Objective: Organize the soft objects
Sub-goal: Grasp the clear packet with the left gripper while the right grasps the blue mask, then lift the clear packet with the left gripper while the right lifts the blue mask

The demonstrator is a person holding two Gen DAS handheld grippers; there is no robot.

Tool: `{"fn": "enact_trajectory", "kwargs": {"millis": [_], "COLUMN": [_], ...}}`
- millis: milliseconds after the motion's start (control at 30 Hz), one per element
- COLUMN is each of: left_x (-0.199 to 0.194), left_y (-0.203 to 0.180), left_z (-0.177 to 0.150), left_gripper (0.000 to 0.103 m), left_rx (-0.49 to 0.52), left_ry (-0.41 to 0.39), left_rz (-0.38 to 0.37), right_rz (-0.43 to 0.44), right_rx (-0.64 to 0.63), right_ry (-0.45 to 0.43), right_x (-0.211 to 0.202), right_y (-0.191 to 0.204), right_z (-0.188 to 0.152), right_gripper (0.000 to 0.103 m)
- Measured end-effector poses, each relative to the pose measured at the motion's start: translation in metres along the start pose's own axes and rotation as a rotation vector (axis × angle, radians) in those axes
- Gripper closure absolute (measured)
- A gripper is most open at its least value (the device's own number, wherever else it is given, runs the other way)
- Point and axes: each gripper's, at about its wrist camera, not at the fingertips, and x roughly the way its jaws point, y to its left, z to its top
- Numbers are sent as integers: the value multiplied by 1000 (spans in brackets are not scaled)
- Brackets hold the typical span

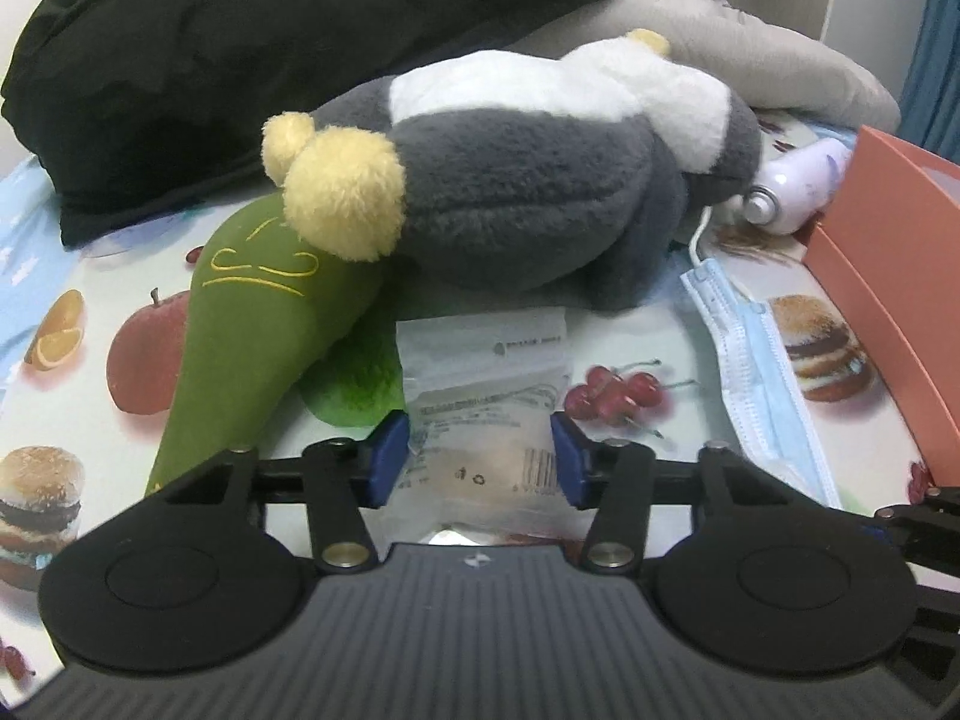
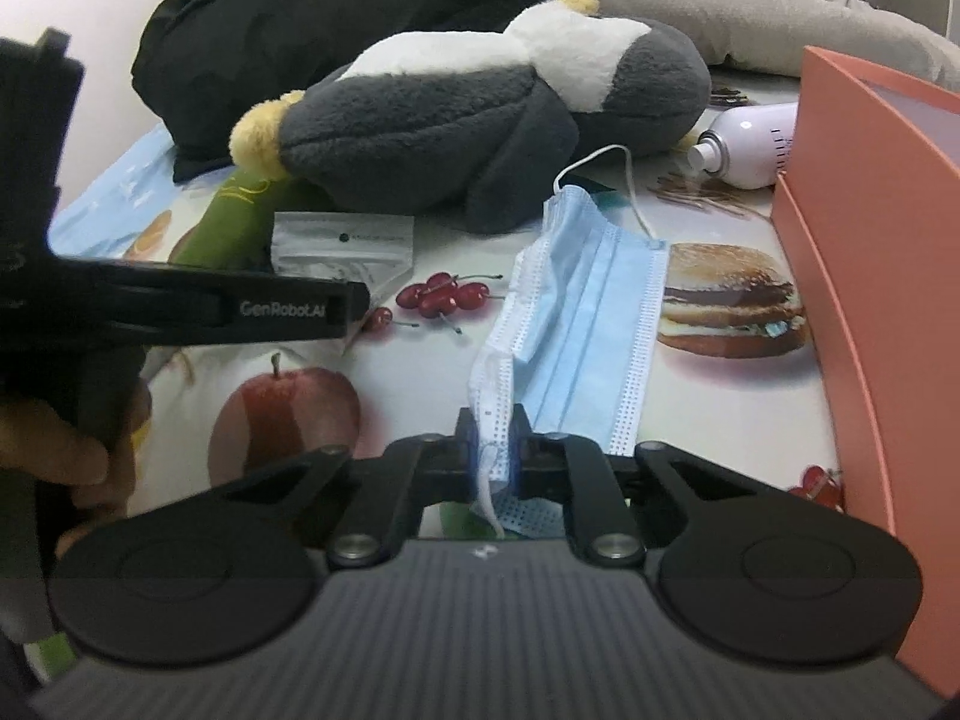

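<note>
A clear plastic packet [image 1: 486, 396] lies flat on the printed cloth between the blue pads of my left gripper [image 1: 480, 459], whose jaws stand open on either side of it. My right gripper [image 2: 493, 450] is shut on the near end of a blue face mask [image 2: 588, 324], which trails away across the cloth. A grey and white plush penguin [image 1: 540, 180] [image 2: 480, 114] lies on its side behind both. A green plush [image 1: 252, 324] [image 2: 231, 222] lies partly under the penguin's yellow foot. The packet also shows in the right wrist view [image 2: 342, 249], with the left gripper's body in front of it.
A salmon box [image 1: 888, 276] [image 2: 882, 276] stands at the right. A white spray bottle [image 1: 792, 192] [image 2: 750, 147] lies beside it. A black garment [image 1: 240, 60] [image 2: 336, 18] and a grey cushion [image 1: 750, 42] [image 2: 774, 18] fill the back. The mask also shows in the left wrist view [image 1: 756, 360].
</note>
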Motion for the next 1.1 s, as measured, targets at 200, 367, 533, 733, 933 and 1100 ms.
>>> {"fn": "enact_trajectory", "kwargs": {"millis": [200,367,533,733,933,1100], "left_x": [-24,-46,-72,-100,-125,-137], "left_y": [-10,-23,-34,-46,-54,-53], "left_z": [-14,-36,-62,-91,-119,-133], "left_gripper": [52,54,54,54,54,53], "left_rx": [-19,-29,-47,-29,-17,-26], "left_ry": [5,23,46,65,88,89], "left_rz": [-27,-50,-64,-81,-128,-138], "right_rz": [-20,-29,-28,-34,-15,-6], "right_rx": [-16,-25,-46,-48,-21,26], "right_ry": [0,5,24,57,95,108], "right_x": [-25,-47,-66,-89,-117,-131], "right_y": [-1,-1,2,1,-2,-7], "right_z": [-13,-28,-47,-74,-101,-113], "right_gripper": [90,90,90,90,90,87]}}
